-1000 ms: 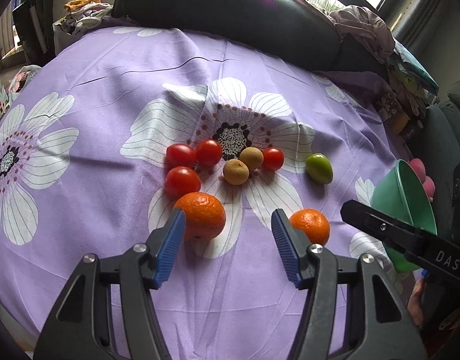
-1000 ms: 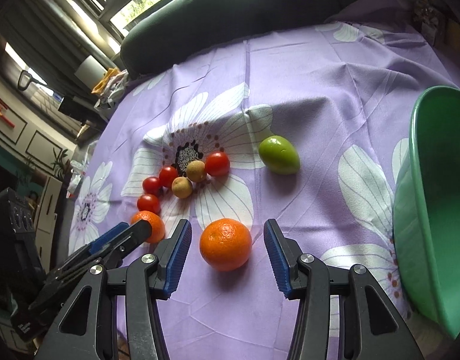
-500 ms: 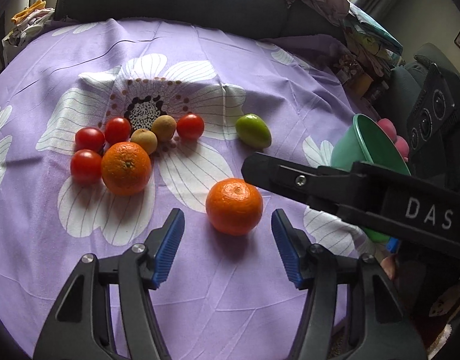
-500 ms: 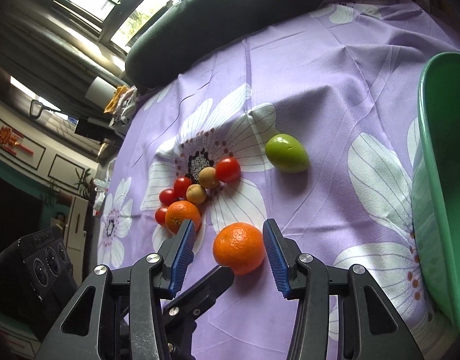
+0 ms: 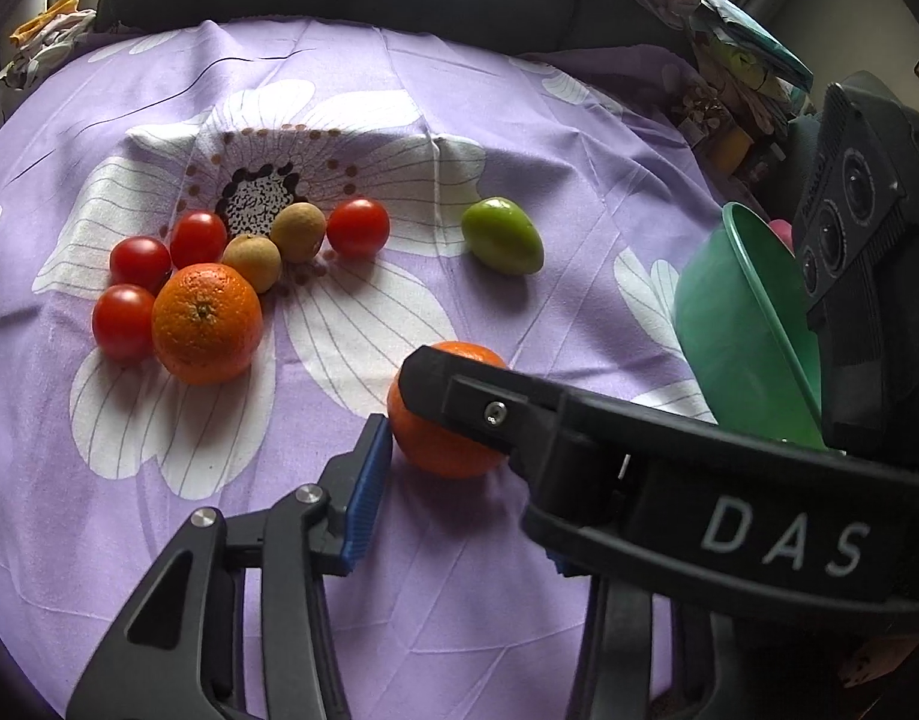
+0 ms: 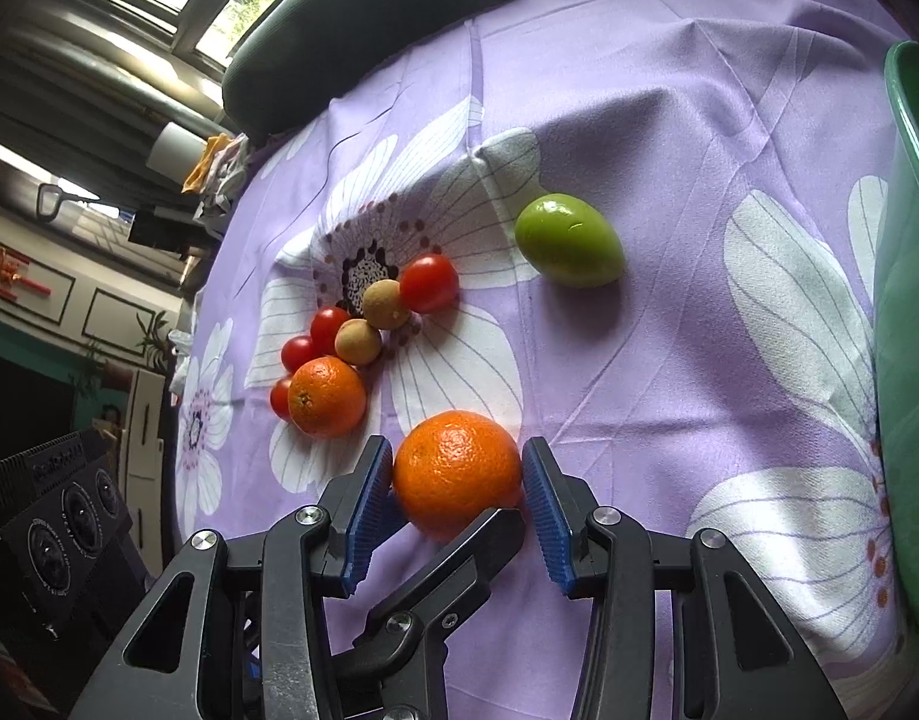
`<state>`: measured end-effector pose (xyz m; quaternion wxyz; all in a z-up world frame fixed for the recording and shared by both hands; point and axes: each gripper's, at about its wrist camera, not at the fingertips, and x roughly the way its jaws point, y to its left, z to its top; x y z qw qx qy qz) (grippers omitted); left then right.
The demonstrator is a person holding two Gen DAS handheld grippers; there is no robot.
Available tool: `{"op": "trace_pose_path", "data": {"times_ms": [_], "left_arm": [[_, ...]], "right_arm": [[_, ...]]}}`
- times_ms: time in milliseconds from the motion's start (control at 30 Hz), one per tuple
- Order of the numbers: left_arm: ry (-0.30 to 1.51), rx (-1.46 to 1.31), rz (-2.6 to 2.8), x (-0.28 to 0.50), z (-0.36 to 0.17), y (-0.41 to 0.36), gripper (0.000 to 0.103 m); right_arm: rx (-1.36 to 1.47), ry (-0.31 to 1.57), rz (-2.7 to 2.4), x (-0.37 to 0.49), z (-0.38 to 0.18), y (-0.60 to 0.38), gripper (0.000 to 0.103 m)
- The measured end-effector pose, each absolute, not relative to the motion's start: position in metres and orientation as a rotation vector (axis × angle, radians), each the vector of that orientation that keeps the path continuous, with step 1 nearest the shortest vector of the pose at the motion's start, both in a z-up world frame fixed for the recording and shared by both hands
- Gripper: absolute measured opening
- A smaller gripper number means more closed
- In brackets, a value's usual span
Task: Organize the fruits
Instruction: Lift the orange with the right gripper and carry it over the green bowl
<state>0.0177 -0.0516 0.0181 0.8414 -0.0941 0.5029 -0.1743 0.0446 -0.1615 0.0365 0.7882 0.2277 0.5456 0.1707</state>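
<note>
Right tool (image 6: 458,489): blue pads flank a round orange tangerine (image 6: 456,474) resting on the purple flowered cloth (image 6: 669,138); both pads touch its sides, gripping it. Left tool (image 5: 459,483): one blue pad touches the same tangerine (image 5: 435,450); the other is hidden behind the right tool, so grip cannot tell. Ahead-left, a second orange (image 6: 326,396) beside red cherry tomatoes (image 6: 428,282) and tan longans (image 6: 386,303). Farther ahead, a green oval fruit (image 6: 567,249). Right edge, a green plastic bowl (image 6: 909,324).
</note>
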Motion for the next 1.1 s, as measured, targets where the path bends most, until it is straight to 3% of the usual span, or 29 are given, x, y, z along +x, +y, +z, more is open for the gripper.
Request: {"op": "trace_pose_path", "data": {"times_ms": [533, 1100], "left_arm": [[0.802, -0.129, -0.532, 0.0, 0.09, -0.107, 0.044], [0.822, 0.018, -0.783, 0.008, 0.092, -0.216, 0.044]], "right_arm": [[0.433, 0.864, 0.282, 0.007, 0.123, -0.217, 0.047], [0.555, 0.783, 0.016, -0.021, 0.13, -0.316, 0.047]]}}
